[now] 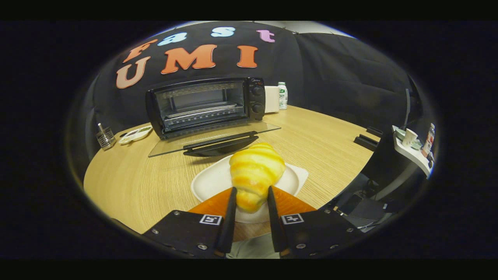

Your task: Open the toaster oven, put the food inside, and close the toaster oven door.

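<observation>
A yellow croissant point(255, 173) sticks forward from between my fingers, and my gripper point(251, 191) is shut on its near end. Under it lies a white plate point(210, 182) on the wooden table point(140, 182); whether the croissant still touches the plate I cannot tell. Beyond the plate stands the black toaster oven point(206, 104) with its glass door point(212, 139) folded down flat toward me, handle at the front. A wire rack shows inside the lit cavity.
A metal holder point(105, 137) and a small dish point(135, 134) sit left of the oven. A white box point(271, 99) and a bottle point(283, 95) stand to its right. A side shelf point(412, 149) with cups lies beyond the table's right edge.
</observation>
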Available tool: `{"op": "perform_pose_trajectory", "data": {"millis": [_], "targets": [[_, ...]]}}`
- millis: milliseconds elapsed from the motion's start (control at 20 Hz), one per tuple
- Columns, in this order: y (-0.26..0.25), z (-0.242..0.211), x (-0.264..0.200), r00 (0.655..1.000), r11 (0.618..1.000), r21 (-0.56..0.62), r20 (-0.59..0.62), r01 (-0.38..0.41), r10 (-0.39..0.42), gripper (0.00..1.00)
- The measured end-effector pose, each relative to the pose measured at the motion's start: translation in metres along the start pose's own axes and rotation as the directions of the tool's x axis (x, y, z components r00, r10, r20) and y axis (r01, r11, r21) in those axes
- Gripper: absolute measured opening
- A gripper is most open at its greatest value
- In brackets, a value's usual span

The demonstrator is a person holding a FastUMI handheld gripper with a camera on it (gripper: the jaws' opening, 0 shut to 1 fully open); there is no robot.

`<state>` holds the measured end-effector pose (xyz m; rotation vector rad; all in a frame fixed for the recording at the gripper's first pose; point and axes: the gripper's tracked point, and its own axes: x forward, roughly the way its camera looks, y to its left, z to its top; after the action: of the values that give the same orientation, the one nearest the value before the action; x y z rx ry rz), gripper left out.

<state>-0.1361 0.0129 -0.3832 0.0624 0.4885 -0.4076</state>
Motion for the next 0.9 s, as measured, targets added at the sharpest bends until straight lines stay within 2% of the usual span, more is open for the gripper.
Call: {"op": "perform_pose_trajectory", "data": {"millis": [250,500,700,900], "targets": [[0.002,0.014,-0.017,0.995,0.989,0.111,0.006,-0.102,0.102,0.38],[0.009,0.042,-0.037,0.972,0.946,0.225,0.034,-0.233,0.231,0.37],[0.017,0.069,-0.043,0.945,0.903,0.278,0.091,-0.327,0.314,0.37],[0.039,0.104,-0.035,0.900,0.830,0.348,0.157,-0.436,0.407,0.37]]}}
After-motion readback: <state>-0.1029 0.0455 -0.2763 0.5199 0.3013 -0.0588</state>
